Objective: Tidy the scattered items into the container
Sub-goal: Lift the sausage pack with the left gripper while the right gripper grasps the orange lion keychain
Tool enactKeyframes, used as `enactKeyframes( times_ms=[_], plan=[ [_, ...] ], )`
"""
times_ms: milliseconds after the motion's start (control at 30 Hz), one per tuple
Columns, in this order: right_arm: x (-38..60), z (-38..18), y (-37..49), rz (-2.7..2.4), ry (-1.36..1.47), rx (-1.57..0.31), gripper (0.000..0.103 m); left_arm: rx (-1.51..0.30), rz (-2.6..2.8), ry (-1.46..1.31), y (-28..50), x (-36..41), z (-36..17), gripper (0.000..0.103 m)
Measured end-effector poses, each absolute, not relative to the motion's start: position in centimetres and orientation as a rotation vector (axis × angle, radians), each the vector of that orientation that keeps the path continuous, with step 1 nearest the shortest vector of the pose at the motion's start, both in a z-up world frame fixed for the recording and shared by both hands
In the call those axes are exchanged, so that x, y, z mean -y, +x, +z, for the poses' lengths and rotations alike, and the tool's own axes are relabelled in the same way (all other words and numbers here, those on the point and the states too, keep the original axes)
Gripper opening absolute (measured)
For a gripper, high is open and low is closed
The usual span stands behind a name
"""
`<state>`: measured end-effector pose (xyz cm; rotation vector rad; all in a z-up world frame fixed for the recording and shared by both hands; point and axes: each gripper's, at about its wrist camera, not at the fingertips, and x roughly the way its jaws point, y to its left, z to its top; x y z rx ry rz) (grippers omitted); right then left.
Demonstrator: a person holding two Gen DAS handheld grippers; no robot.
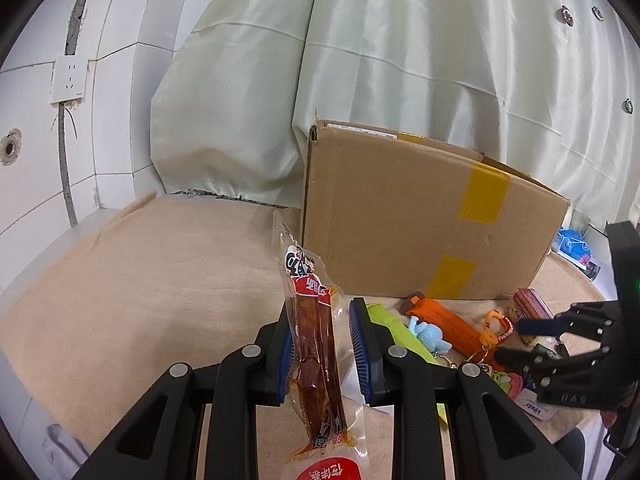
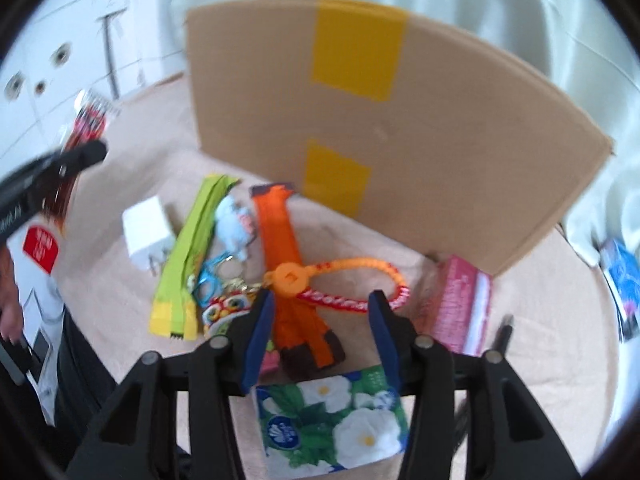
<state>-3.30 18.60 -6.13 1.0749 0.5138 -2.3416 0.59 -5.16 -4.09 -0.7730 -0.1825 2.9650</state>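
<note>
Here, the left gripper (image 1: 322,354) is clamped on a clear snack packet (image 1: 316,344) holding dark strips, lifted off the tan cloth of the table (image 1: 152,280) and standing near upright. The right gripper (image 2: 320,330) has a floral tissue pack (image 2: 332,420) between its blue pads, which appear to bear on its sides, though blur in the right wrist view leaves the grip uncertain.

The step in hand looks like carrying picked items to the cardboard box (image 1: 416,216), which stands toward the table's far edge, against the pale curtain (image 1: 360,60). Its near wall rises tall, so each load must likely be raised above the rim before release; the opening itself is hidden from both views.

Between the grippers and the box lie the rest: a green packet (image 2: 188,256), a white charger (image 2: 146,236), an orange strap (image 2: 280,240), a braided keyring loop (image 2: 352,284) and a pink box (image 2: 460,308), crowded near the box's foot. The table's left half lies bare to the tiled wall (image 1: 60,140), offering the freer path; the right edge is close and cluttered.
</note>
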Motion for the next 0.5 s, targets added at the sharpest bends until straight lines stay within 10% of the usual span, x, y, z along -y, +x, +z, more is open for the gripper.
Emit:
enactKeyframes(
  times_ms=[500],
  plan=[
    [-16.2,-7.3,-4.8,-2.124,1.04,-0.686,0.033,0.186,2.963,-0.78,0.2,5.2,-3.9,0.026]
  ],
)
